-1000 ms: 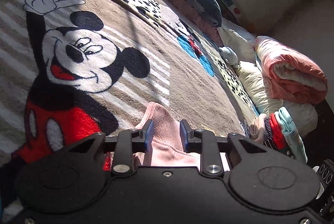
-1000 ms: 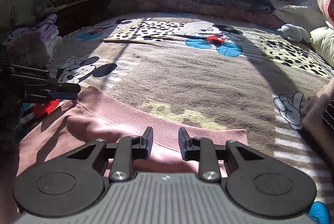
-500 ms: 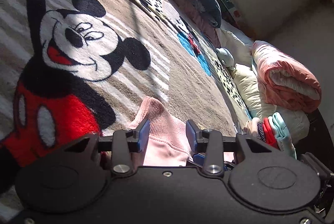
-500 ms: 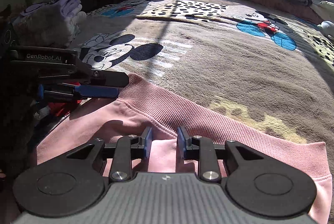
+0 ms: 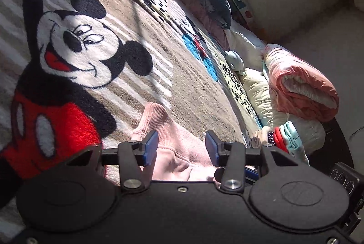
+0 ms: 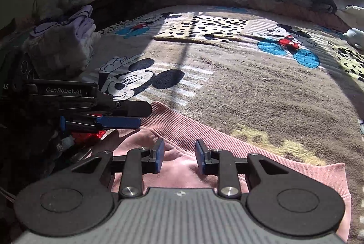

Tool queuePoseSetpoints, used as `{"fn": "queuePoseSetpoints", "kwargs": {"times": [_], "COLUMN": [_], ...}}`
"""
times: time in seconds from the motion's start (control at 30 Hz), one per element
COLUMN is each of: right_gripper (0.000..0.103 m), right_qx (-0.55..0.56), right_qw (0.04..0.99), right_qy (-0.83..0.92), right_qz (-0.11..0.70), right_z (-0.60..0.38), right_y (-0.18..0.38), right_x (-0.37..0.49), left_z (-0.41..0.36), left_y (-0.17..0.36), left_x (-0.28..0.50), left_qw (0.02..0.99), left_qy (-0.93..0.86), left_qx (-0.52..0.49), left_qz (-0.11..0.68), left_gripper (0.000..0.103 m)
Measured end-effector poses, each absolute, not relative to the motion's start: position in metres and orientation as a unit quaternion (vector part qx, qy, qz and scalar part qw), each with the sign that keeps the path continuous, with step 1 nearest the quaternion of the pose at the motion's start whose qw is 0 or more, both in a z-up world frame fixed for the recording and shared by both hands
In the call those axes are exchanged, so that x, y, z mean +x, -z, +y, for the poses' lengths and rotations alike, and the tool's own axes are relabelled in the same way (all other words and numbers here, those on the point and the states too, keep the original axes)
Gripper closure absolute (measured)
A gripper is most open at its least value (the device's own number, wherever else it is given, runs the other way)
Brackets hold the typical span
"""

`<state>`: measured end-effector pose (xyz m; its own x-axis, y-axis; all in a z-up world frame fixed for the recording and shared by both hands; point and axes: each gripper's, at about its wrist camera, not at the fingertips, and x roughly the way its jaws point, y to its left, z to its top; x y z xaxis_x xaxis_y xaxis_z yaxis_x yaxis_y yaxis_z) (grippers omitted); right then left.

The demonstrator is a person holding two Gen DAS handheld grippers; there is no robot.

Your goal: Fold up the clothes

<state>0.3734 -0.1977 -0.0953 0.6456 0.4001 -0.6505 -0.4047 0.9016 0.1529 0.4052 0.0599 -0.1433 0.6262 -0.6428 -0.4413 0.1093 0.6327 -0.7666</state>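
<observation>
- Pink sweatshirt [image 6: 227, 141] lies flat on the cartoon-mouse blanket [image 6: 250, 89], ribbed hem away from the cameras.
- Left gripper [image 5: 181, 148]: fingers apart, over the hem corner.
- Right gripper [image 6: 179, 155]: fingers apart, holding nothing.

Sweatshirt [image 6: 204, 141] on blanket [image 6: 250, 89]; folded pile [image 5: 284, 137] probably at blanket's right edge.

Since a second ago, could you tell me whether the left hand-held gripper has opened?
Yes. The left hand-held gripper has opened: its pads, close together before, now stand apart over the pink garment's ribbed hem.
</observation>
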Motion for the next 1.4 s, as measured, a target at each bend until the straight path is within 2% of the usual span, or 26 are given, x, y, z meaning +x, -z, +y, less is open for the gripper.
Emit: {"fn": "queuePoseSetpoints", "kwargs": {"times": [0.13, 0.33, 0.47, 0.57, 0.7, 0.93, 1.13, 1.2, 1.33, 1.4], "right_gripper": [0.071, 0.076, 0.073, 0.072, 0.07, 0.068, 0.069, 0.069, 0.07, 0.07], "right_qx": [0.059, 0.101, 0.083, 0.153, 0.17, 0.159, 0.089, 0.055, -0.042, -0.064], "right_qw": [0.921, 0.911, 0.923, 0.926, 0.932, 0.937, 0.951, 0.958, 0.954, 0.954], "right_qy": [-0.151, -0.084, -0.05, -0.07, -0.093, -0.137, -0.137, -0.136, -0.127, -0.121], "right_qz": [0.354, 0.392, 0.373, 0.339, 0.306, 0.28, 0.263, 0.248, 0.269, 0.267], "right_z": [-0.291, -0.356, -0.35, -0.361, -0.356, -0.308, -0.255, -0.239, -0.212, -0.206], "right_y": [0.094, 0.147, 0.127, 0.104, 0.081, 0.09, 0.119, 0.126, 0.148, 0.147], "right_x": [0.374, 0.385, 0.373, 0.346, 0.292, 0.172, 0.099, 0.083, 0.065, 0.057], "left_z": [0.056, 0.056, 0.062, 0.072, 0.079, 0.066, 0.007, -0.012, -0.053, -0.056], "left_y": [0.144, 0.153, 0.142, 0.129, 0.111, 0.083, 0.087, 0.096, 0.155, 0.155], "left_x": [0.404, 0.407, 0.399, 0.382, 0.35, 0.26, 0.156, 0.13, 0.088, 0.08], "left_qw": [0.823, 0.823, 0.829, 0.837, 0.856, 0.91, 0.943, 0.946, 0.942, 0.945], "left_qy": [0.238, 0.209, 0.204, 0.198, 0.182, 0.174, 0.182, 0.186, 0.158, 0.157], "left_qx": [-0.364, -0.368, -0.367, -0.37, -0.35, -0.24, -0.08, -0.045, 0.097, 0.123], "left_qz": [0.365, 0.378, 0.37, 0.352, 0.334, 0.292, 0.267, 0.263, 0.281, 0.257], "left_gripper": [0.057, 0.057, 0.054, 0.051, 0.05, 0.05, 0.05, 0.05, 0.051, 0.05]}}
